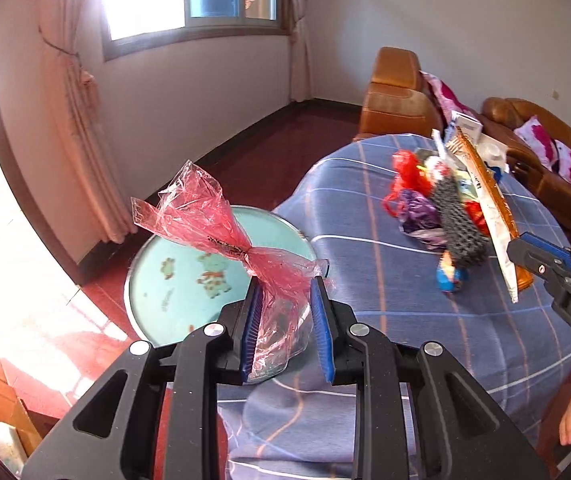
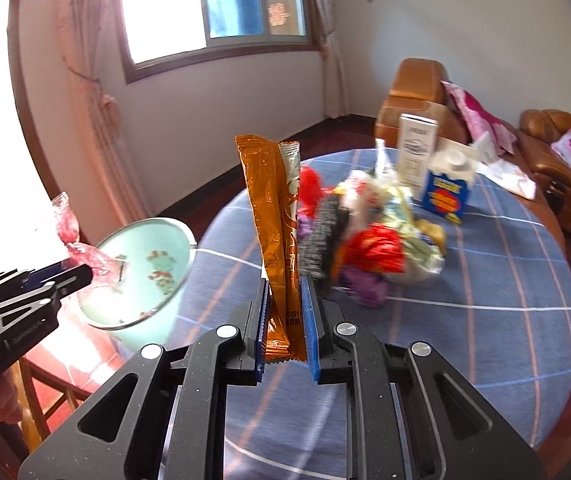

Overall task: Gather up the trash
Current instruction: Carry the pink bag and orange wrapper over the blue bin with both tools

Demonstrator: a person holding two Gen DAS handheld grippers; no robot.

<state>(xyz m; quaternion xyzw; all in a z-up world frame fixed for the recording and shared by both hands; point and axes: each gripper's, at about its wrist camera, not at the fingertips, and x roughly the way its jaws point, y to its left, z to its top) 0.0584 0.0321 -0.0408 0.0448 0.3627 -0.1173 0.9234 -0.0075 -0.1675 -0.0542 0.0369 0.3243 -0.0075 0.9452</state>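
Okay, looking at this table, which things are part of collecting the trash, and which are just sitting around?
Job: red wrapper in left gripper, orange packet in right gripper, trash pile, green bin.
Lying about: sofa, pillows, curtain.

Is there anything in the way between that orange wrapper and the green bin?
Nothing visible blocks it. The right gripper holds the orange wrapper above the table edge; the open green bin sits just beside it. Only the left gripper, holding a pink wrapper, hovers near the bin's rim.
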